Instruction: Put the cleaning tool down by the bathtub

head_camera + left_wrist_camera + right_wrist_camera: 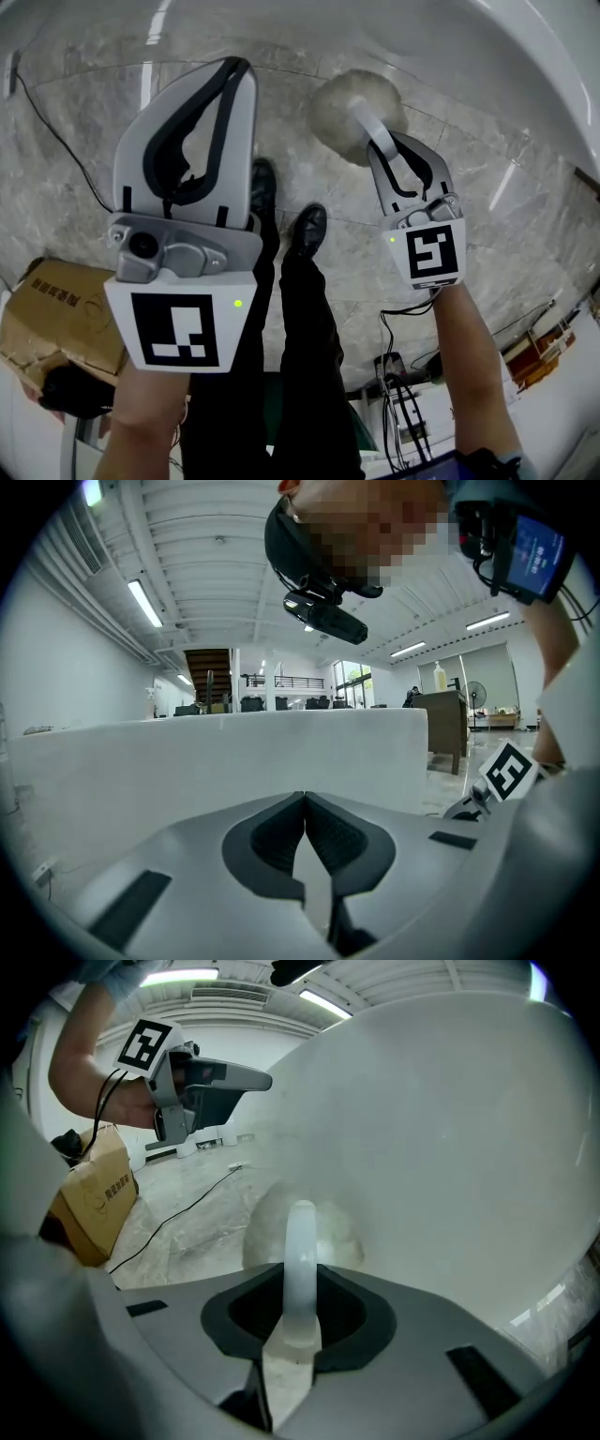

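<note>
1. We noted the cleaning tool (pixel 356 117), a white curved handle ending in a round fluffy head, held low over the grey marble floor (pixel 84 187) just beside the outer wall of the white bathtub (pixel 553 56).
2. In the right gripper view the handle (pixel 301 1260) ran straight out between the jaws, and the head sat at the foot of the bathtub wall (pixel 450 1129). We could not tell whether the head touched the floor.
3. The right gripper (pixel 389 150) was pinching the handle, a pad pressed against each side.
4. The left gripper (pixel 234 67) was raised to the left, well apart from the tool. Its jaws were pressed together at the tips (pixel 305 801) with nothing between them.
5. Both of the person's black shoes (pixel 307 230) stood on the floor between the two grippers.
6. A black cable (pixel 56 131) trailed over the floor at the left.
7. A cardboard box (pixel 61 314) sat on the floor further left, near the person's left arm.
</note>
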Demonstrator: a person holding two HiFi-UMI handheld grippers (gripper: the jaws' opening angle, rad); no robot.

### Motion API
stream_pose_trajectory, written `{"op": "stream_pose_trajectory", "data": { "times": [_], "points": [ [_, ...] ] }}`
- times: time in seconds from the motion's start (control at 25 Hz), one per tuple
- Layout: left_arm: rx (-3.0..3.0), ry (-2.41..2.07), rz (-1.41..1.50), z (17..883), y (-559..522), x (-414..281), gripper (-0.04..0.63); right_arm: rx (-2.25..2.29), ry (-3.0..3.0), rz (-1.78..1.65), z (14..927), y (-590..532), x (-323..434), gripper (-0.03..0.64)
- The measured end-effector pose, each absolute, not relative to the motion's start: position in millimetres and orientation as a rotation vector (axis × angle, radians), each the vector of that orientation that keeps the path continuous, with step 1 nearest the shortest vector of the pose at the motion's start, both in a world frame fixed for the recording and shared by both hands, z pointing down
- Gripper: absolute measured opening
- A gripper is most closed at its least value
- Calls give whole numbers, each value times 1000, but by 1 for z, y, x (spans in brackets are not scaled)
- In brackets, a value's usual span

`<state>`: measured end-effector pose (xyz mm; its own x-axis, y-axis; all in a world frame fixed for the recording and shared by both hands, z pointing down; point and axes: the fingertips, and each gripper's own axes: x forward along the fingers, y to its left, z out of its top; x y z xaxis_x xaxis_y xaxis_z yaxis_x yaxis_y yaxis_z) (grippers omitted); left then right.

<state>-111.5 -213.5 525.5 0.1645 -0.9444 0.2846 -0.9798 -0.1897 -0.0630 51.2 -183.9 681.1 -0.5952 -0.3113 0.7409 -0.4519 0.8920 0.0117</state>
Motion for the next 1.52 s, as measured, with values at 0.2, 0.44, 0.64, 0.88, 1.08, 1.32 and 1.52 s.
{"op": "stream_pose_trajectory", "data": {
  "times": [0.2, 0.44, 0.64, 0.88, 1.08, 1.32, 1.52],
  "points": [
    [2286, -1907, 401, 543, -214, -114, 17, 532, -2228, 233, 702, -187, 51, 92],
    [2288, -1917, 402, 550, -218, -111, 17, 514, -2222, 224, 716, -187, 56, 92],
    [2290, -1926, 398, 553, -216, -111, 17, 504, -2211, 212, 728, -188, 58, 92],
    [2294, -1926, 397, 564, -214, -112, 17, 503, -2197, 205, 745, -189, 57, 92],
    [2291, -1936, 409, 576, -216, -117, 17, 499, -2183, 197, 764, -192, 58, 92],
    [2279, -1943, 421, 590, -216, -128, 17, 478, -2154, 187, 787, -194, 56, 92],
    [2277, -1956, 415, 594, -217, -131, 17, 467, -2137, 180, 802, -196, 58, 92]
  ]
}}
